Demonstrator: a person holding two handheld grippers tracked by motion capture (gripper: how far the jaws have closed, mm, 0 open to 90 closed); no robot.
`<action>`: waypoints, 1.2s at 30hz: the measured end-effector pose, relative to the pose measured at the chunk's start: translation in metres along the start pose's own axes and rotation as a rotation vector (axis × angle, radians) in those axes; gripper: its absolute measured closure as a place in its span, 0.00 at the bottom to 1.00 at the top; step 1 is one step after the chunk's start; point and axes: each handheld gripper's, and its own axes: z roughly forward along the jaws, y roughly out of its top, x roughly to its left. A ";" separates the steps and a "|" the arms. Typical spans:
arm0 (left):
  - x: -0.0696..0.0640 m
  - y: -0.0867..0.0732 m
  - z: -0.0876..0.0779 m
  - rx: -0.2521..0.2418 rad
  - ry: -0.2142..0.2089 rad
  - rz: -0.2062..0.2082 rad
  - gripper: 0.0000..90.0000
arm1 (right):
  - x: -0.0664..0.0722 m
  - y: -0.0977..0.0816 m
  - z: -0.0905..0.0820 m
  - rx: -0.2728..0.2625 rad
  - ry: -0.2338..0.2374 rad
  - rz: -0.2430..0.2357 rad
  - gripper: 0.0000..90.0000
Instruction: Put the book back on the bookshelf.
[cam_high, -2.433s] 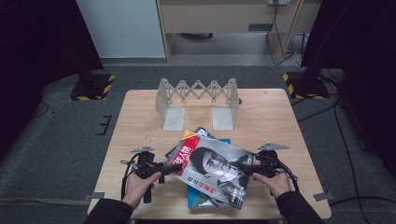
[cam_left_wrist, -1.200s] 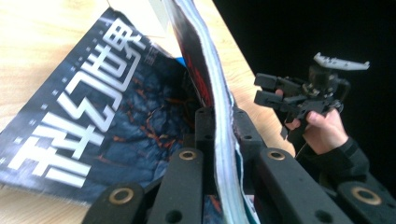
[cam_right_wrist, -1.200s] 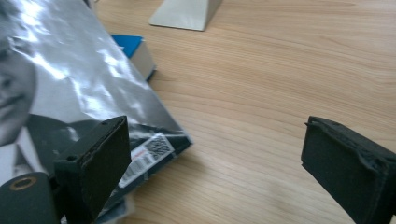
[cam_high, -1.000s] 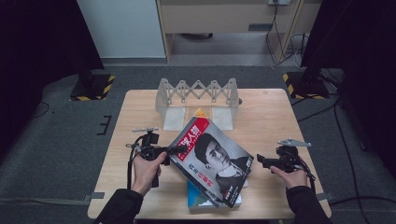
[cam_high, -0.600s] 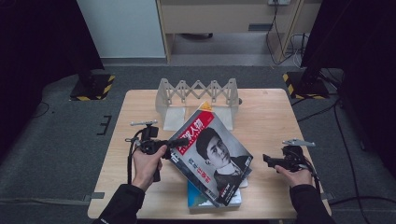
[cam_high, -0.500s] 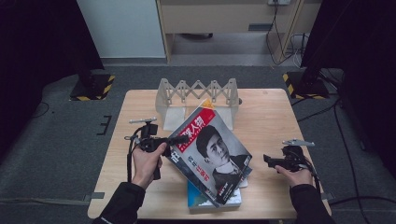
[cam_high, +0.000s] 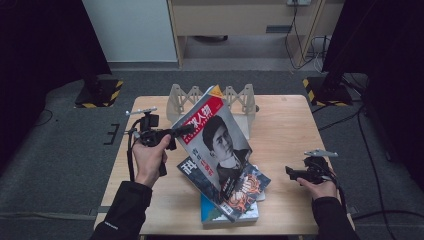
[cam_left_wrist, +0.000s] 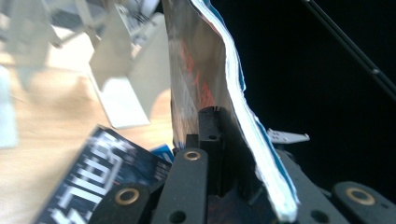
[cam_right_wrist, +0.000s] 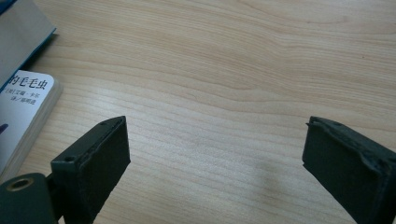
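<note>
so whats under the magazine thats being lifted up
The left tongs hold the portrait magazine tilted up. Under its lower end lie a dark magazine and a blue-edged book on the table; their covers are mostly hidden.

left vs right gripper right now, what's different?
The left gripper is shut on the portrait magazine, raised and tilted off the pile; the right gripper is open and holds nothing. Left is lifted above the table; right sits low over bare wood. Both have black jaws and are hand-held.
</note>
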 end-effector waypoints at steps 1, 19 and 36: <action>0.001 0.004 -0.004 -0.014 0.015 0.005 0.95 | 0.000 0.000 0.000 0.000 -0.005 0.006 0.09; 0.013 0.054 -0.055 -0.193 0.202 0.070 0.95 | -0.004 -0.004 0.006 0.028 -0.033 -0.017 0.08; 0.024 0.079 -0.084 -0.251 0.337 0.112 0.95 | -0.003 -0.005 0.009 0.044 -0.033 -0.026 0.08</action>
